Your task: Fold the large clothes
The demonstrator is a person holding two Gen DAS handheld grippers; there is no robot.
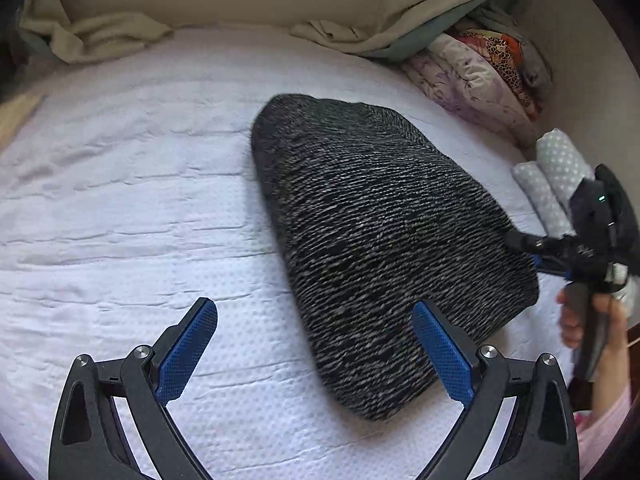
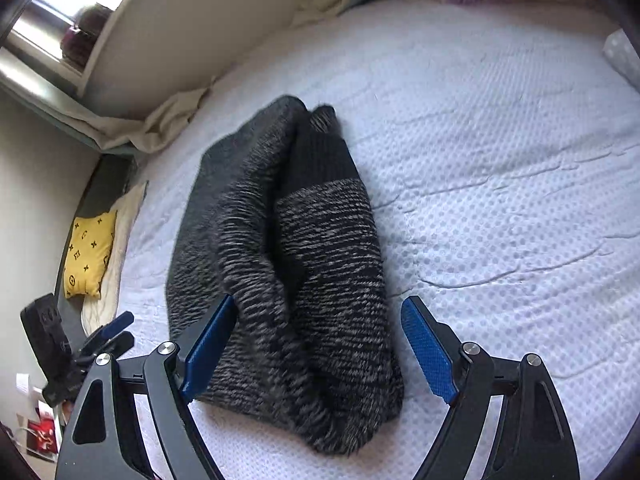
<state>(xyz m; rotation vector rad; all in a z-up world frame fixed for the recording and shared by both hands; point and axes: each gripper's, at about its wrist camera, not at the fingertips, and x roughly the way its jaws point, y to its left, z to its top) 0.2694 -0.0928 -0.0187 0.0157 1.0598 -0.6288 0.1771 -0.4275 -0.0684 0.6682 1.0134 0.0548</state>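
Dark marled knit sweater [image 1: 372,240] lies folded into a thick bundle on the white textured bed cover [image 1: 120,200], roughly mid-bed. Seen from the right wrist cam, the sweater [image 2: 288,264] shows two layers lapped lengthwise w/ a solid black band toward its far end. Left tool [image 1: 316,344] is spread wide, blue pads apart, nothing pinched; its right pad overlaps the sweater's near edge in the view, whether it touches can't tell, and the left pad is over bare cover beside the sweater. Right tool [image 2: 316,344] is also spread, nothing gripped: the sweater's near end sits between the pads, left pad just at the knit's edge, right pad clear of it over the cover. From the left cam, the right tool [image 1: 520,246] shows at the sweater's right side, a hand [image 1: 576,320] on its grip and a pink sleeve [image 1: 604,424] below; that tool's tips are close to the sweater's edge, contact unclear. From the right cam, the left tool [image 2: 116,328] shows left of the sweater, off its near corner. Beyond the sweater, against the wall: cream bedding [image 1: 360,12], crumpled. Right of the sweater: a floral quilt pile [image 1: 480,76] and rolled dotted grey cloth [image 1: 552,176]. Left of the sweater, at the bed's edge: a yellow patterned cushion [image 2: 88,252].
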